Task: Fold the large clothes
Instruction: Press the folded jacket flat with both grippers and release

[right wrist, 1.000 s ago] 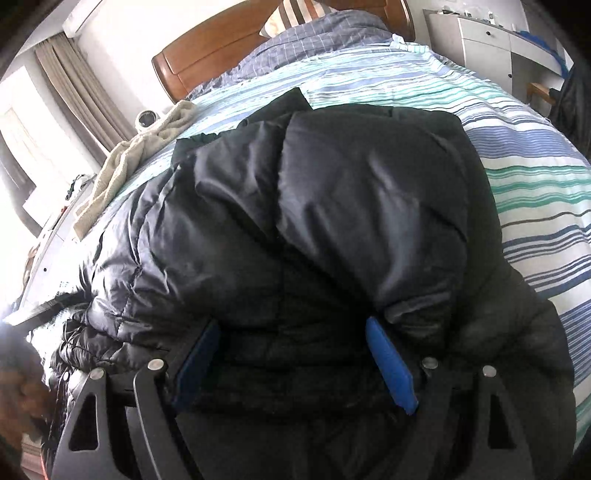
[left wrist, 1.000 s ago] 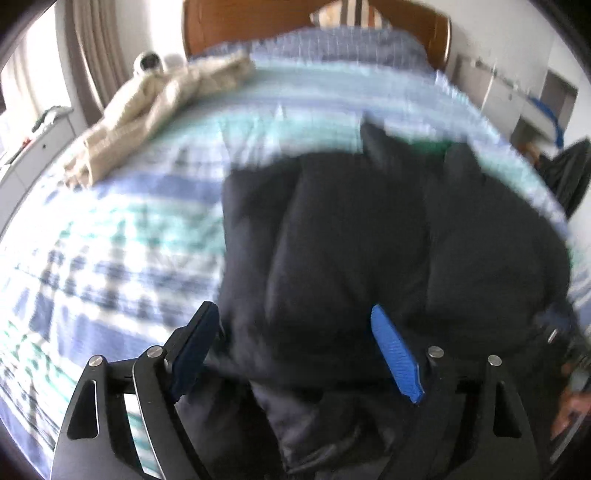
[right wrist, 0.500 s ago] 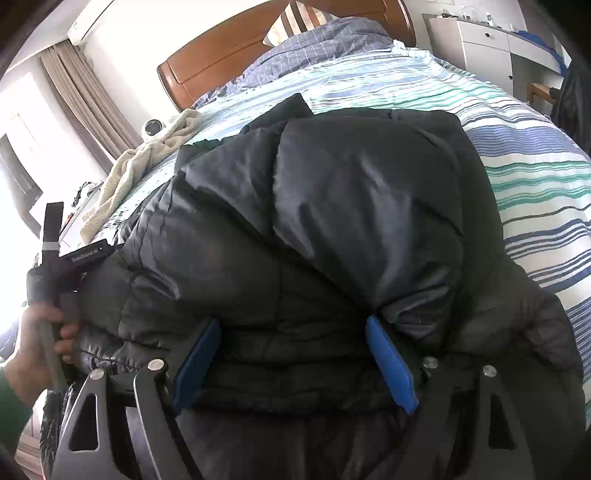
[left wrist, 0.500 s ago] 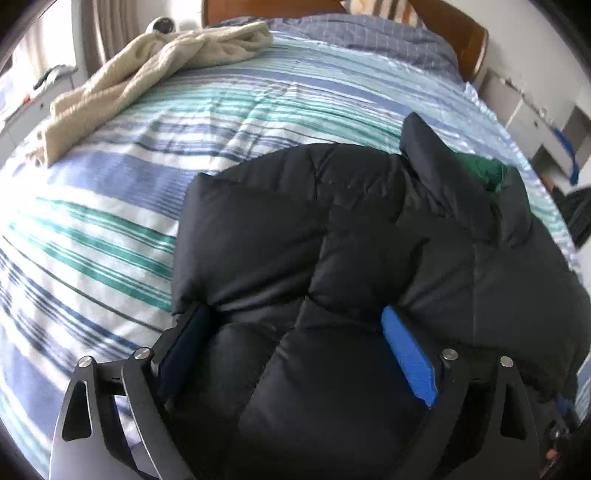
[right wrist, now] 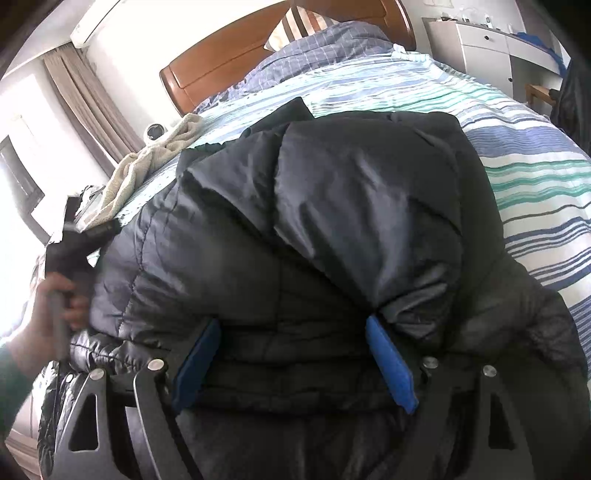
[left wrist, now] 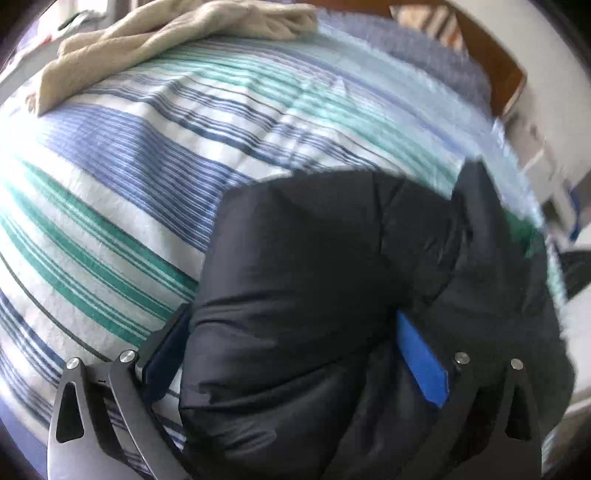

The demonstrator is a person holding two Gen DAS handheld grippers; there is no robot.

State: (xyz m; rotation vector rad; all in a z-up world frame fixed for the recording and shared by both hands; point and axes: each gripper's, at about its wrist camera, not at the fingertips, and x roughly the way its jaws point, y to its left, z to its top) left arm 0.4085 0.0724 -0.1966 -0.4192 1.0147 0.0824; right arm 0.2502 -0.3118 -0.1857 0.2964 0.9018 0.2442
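Observation:
A black puffer jacket [left wrist: 332, 277] lies partly folded on the striped bedspread [left wrist: 110, 177]. My left gripper [left wrist: 291, 317] points down at its left edge. Its jaws are opening, with a thick fold of jacket between them and the left pad standing at the fold's edge. From the right wrist, the jacket [right wrist: 332, 221] fills the middle. My right gripper [right wrist: 291, 325] has both blue pads sunk into a bunched band of quilted fabric near the hem. A person's hand [right wrist: 55, 306] holds the left gripper's handle at that view's left edge.
A beige towel [left wrist: 166, 40] lies crumpled near the far left of the bed. A wooden headboard [right wrist: 229, 70] and a pillow [right wrist: 295, 26] close off the far end. A white dresser [right wrist: 480, 48] stands past the bed on the right.
The left gripper has swung over to the jacket's left edge, sunk and rolled, and its jaws have widened. The hand holding it has come into the right wrist view. The right gripper has stayed put.

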